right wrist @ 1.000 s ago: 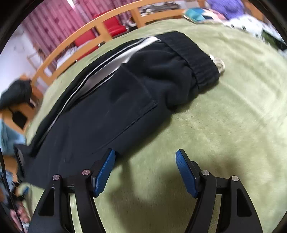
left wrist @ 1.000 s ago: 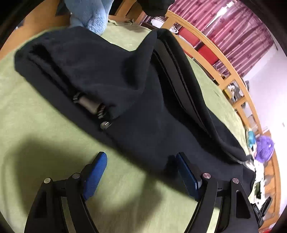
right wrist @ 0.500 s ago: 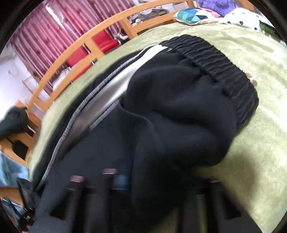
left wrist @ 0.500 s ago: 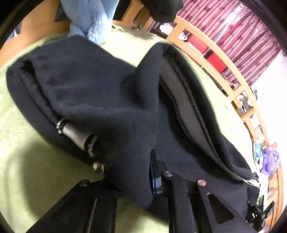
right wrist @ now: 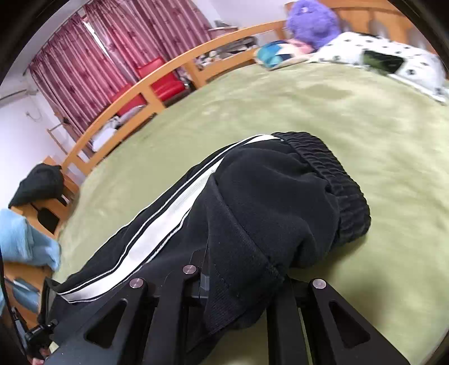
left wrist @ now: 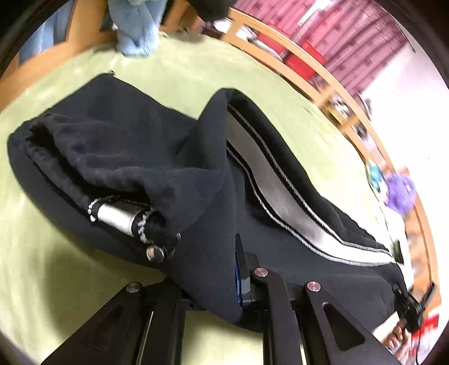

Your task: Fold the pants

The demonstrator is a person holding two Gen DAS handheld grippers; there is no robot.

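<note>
Black fleece pants (left wrist: 118, 146) with a white side stripe lie on the green bed (left wrist: 42, 280). Left wrist view: I have my left gripper (left wrist: 213, 283) with its fingers pressed together on the near edge, pinching a fold of cloth, by my judgement to lift it over for the fold. Right wrist view: my right gripper (right wrist: 241, 289) likewise pinches the pants (right wrist: 275, 202) near the elastic waistband (right wrist: 336, 179), fabric bunched up between the fingers, so both ends rise together.

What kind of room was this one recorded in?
Most likely a bedroom: the pants lie on a green blanket on a bed with a wooden rail, and a purple stuffed toy sits near a spotted pillow.
</note>
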